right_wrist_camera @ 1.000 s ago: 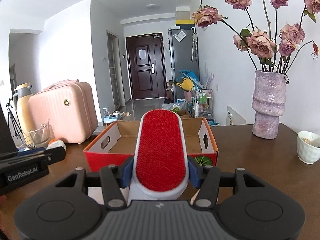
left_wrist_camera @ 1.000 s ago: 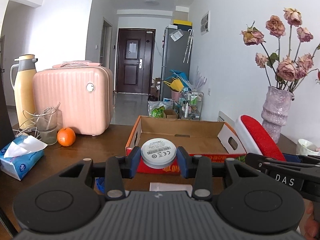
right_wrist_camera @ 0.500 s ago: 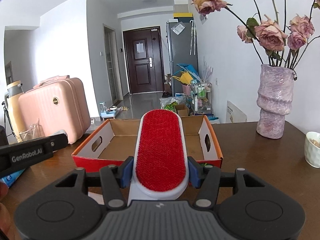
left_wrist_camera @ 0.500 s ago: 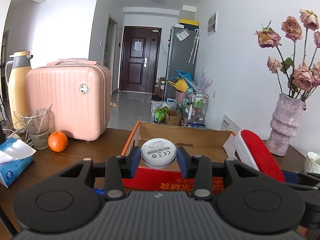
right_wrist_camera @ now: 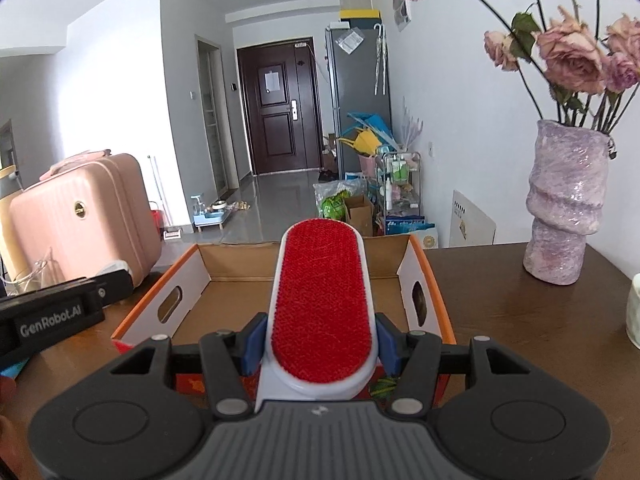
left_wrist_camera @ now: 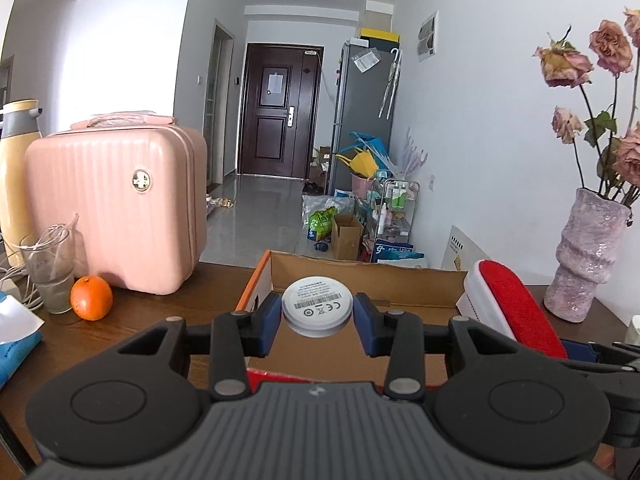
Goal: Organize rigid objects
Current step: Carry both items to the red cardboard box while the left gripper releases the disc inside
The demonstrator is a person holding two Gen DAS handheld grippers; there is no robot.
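Note:
My left gripper (left_wrist_camera: 317, 317) is shut on a white round puck (left_wrist_camera: 317, 305) with a printed label, held above the near edge of an open cardboard box (left_wrist_camera: 360, 276) with orange rims. My right gripper (right_wrist_camera: 320, 344) is shut on a white lint brush with a red pad (right_wrist_camera: 322, 300), held over the same box (right_wrist_camera: 224, 268). The brush also shows at the right of the left wrist view (left_wrist_camera: 512, 308). The left gripper's body shows at the left of the right wrist view (right_wrist_camera: 52, 320).
A pink suitcase (left_wrist_camera: 116, 208), an orange (left_wrist_camera: 91, 298), a glass (left_wrist_camera: 50, 276), a yellow flask (left_wrist_camera: 16, 168) and a blue tissue pack (left_wrist_camera: 16, 344) stand at the left of the brown table (right_wrist_camera: 520, 320). A purple vase of dried roses (right_wrist_camera: 564, 208) and a white cup (right_wrist_camera: 634, 312) stand at the right.
Both grippers have risen and moved forward toward the box, each still holding its object. The box interior now lies beneath both.

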